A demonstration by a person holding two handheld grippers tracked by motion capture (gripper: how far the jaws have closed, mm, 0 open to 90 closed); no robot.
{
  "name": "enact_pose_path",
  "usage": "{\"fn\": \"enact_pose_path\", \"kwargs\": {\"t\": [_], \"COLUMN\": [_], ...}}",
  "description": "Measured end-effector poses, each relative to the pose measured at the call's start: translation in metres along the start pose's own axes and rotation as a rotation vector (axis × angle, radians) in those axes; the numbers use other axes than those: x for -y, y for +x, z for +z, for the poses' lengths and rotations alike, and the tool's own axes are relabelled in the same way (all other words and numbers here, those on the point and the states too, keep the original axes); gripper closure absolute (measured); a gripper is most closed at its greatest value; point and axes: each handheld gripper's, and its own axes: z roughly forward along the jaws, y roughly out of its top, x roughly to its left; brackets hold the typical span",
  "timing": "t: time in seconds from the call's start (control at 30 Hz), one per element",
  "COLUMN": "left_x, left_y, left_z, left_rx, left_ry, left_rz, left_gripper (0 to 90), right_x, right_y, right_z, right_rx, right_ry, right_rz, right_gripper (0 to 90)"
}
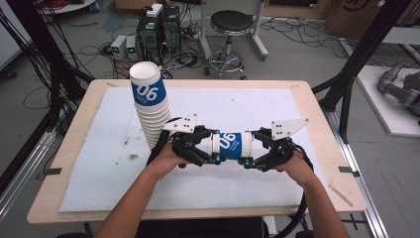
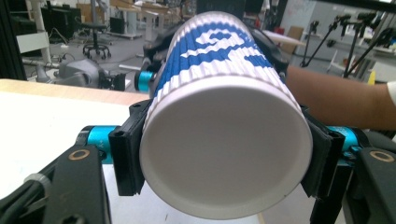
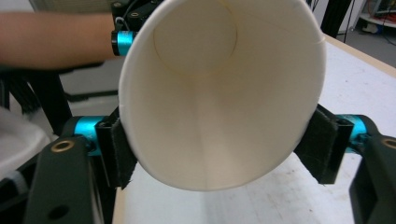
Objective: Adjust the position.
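high view puts the paper cup (image 1: pixel 232 144) just below the middle of the frame, lying sideways above the white mat (image 1: pixel 99 148), its blue band with the white "06" facing up. i see the left gripper (image 1: pixel 207 149) clamped on the end nearer the left of the frame and the right gripper (image 1: pixel 255 154) clamped on the other end, so the cup bridges the two. a leaning stack of cups (image 1: pixel 150 101) stands in the upper left of the mat, just behind my left hand (image 1: pixel 166 159); whether it touches the gripper's cable i cannot tell from here.

left gripper view has the cup's closed base (image 2: pixel 226 149) filling the centre, with the black pads (image 2: pixel 127 158) pressed against its sides at lower left and lower right. the ribbed blue and white wall runs away toward the top of the frame, where a forearm (image 2: pixel 336 100) crosses at the right.

right gripper view looks into the open mouth (image 3: pixel 219 93), the rim squeezed slightly oval between that gripper's pads.
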Motion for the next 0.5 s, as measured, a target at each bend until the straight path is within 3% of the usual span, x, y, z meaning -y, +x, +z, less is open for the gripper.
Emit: {"fn": "enact_pose_path", "kwargs": {"t": [0.03, 0.07, 0.1, 0.13, 0.17, 0.2, 0.23, 0.3, 0.4, 0.43, 0.47, 0.5], "left_x": [-0.0003, -0.0003, -0.0003, -0.0003, 0.0017, 0.0017, 0.0043, 0.0053, 0.0052, 0.0068, 0.0068, 0.0085], "left_y": [-0.0029, -0.0029, -0.0061, -0.0061, -0.0083, -0.0083, -0.0088, -0.0072, -0.0047, -0.0030, -0.0030, -0.0017], "left_z": [0.0021, 0.0021, 0.0057, 0.0057, 0.0091, 0.0091, 0.0115, 0.0112, 0.0098, 0.0085, 0.0085, 0.0055], "left_rx": [-0.018, -0.018, -0.047, -0.047, -0.044, -0.044, -0.034, -0.026, -0.014, -0.006, -0.006, -0.009], "left_ry": [0.060, 0.060, 0.149, 0.149, 0.212, 0.212, 0.251, 0.243, 0.217, 0.162, 0.162, 0.090], "left_rz": [0.018, 0.018, 0.045, 0.045, 0.058, 0.058, 0.066, 0.053, 0.035, -0.001, -0.001, -0.016], "left_gripper": [30.5, 29.9, 29.1, 28.7, 29.4, 30.2, 30.4, 30.8, 30.7, 30.5, 30.5, 30.5], "right_x": [0.0006, 0.0006, 0.0002, 0.0002, -0.0017, -0.0017, -0.0038, -0.0041, -0.0038, -0.0036, -0.0036, -0.0036], "right_y": [0.0002, 0.0002, 0.0025, 0.0025, 0.0048, 0.0048, 0.0068, 0.0074, 0.0066, 0.0053, 0.0053, 0.0054], "right_z": [-0.0002, -0.0002, 0.0007, 0.0007, 0.0025, 0.0025, 0.0045, 0.0055, 0.0050, 0.0040, 0.0040, 0.0017], "right_rx": [0.003, 0.003, 0.022, 0.022, 0.028, 0.028, 0.019, 0.019, 0.016, 0.017, 0.017, 0.029], "right_ry": [0.029, 0.029, 0.087, 0.087, 0.149, 0.149, 0.199, 0.217, 0.201, 0.161, 0.161, 0.096], "right_rz": [-0.018, -0.018, -0.056, -0.056, -0.093, -0.093, -0.118, -0.106, -0.079, -0.045, -0.045, -0.011], "right_gripper": [26.8, 26.8, 27.0, 27.0, 27.0, 27.0, 26.9, 26.6, 23.5, 21.5, 21.5, 19.7]}}
